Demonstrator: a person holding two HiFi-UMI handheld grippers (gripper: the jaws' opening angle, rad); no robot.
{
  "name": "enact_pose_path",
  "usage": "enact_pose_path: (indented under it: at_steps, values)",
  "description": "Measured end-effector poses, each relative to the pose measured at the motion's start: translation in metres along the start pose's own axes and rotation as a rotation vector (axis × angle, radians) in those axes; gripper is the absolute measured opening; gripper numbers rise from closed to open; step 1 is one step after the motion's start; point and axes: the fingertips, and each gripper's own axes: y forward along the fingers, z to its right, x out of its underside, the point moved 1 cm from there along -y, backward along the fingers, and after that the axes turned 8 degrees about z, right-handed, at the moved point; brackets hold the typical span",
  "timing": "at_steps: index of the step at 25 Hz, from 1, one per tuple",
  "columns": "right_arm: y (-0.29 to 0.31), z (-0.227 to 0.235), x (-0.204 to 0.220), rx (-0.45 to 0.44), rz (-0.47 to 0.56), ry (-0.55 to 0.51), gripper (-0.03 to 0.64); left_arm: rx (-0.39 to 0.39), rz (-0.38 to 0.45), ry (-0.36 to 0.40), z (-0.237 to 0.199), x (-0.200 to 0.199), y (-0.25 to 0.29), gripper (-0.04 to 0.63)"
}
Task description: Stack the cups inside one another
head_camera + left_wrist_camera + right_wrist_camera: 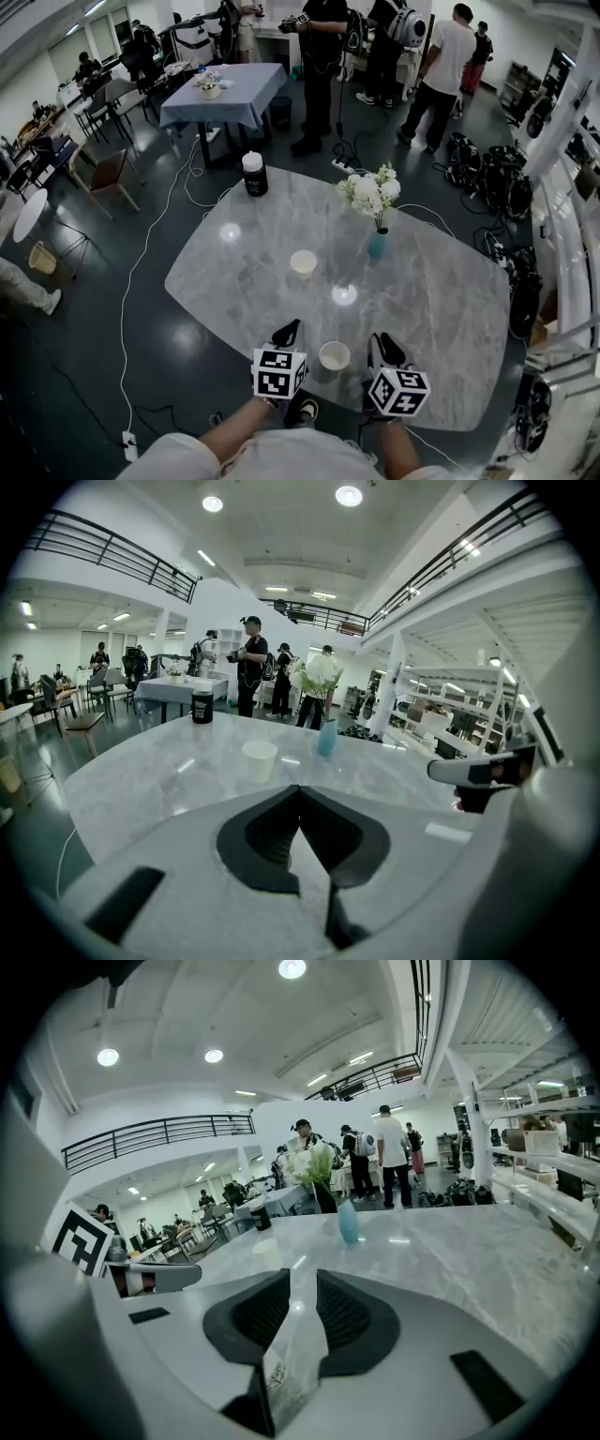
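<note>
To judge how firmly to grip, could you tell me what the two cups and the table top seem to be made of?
Far cup and near cup: probably paper, matte cream, thin walls. Table top: marble or marble-look, grey-veined, polished; ceiling lights mirror in it.

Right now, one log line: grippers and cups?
left gripper: shut, empty | right gripper: jaws apart | near cup: upright between grippers | far cup: upright, apart | stacked: no

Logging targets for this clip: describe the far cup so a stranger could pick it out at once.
On the grey marble table, look left of the teal vase holding white flowers. The far cup stands alone near the table's middle; the other cup sits at the near edge.
</note>
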Motion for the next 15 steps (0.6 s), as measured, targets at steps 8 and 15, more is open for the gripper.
enact_pose_path:
  at_steps: [8,15]
  values:
    - [0.000,0.040,-0.024,0.141,0.042,-0.026,0.014,0.056,0.049,0.019,0.007,-0.032,0.029,-0.006]
    - [0.003,0.057,-0.037,0.208,0.064,-0.024,0.014,0.102,0.054,0.051,0.015,-0.043,0.048,-0.006]
